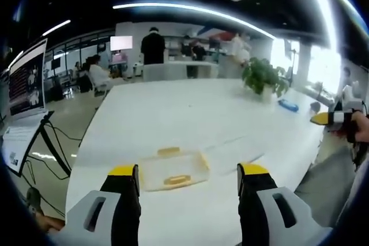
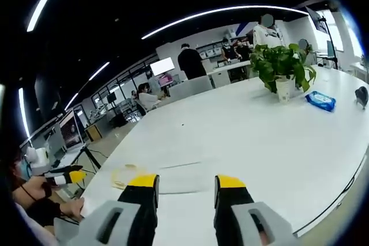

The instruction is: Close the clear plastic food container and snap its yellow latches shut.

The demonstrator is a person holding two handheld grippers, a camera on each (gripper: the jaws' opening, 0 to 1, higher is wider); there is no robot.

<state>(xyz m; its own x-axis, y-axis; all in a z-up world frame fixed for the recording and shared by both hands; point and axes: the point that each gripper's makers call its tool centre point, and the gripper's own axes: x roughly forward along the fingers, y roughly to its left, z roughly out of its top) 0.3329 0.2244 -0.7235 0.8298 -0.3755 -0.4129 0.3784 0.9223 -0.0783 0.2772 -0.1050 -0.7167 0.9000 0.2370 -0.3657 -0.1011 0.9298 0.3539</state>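
Observation:
The clear plastic container point(image 1: 173, 168) sits on the white table point(image 1: 190, 108), with one yellow latch point(image 1: 168, 151) on its far side and another point(image 1: 177, 180) on its near side. A faint clear panel point(image 1: 233, 145), apparently the lid, lies flat to its right. My left gripper point(image 1: 188, 171) hangs open above and short of the container, touching nothing. In the right gripper view the container point(image 2: 128, 175) peeks out left of my open right gripper point(image 2: 187, 181), which is empty. Each gripper appears in the other's view: the right gripper point(image 1: 334, 118) and the left gripper point(image 2: 66, 176), both hand-held.
A potted plant point(image 1: 264, 76) point(image 2: 282, 64) and a blue packet point(image 1: 288, 105) point(image 2: 320, 101) stand far across the table. A monitor on a stand point(image 1: 26, 82) is off the table's left side. People stand at a counter in the background.

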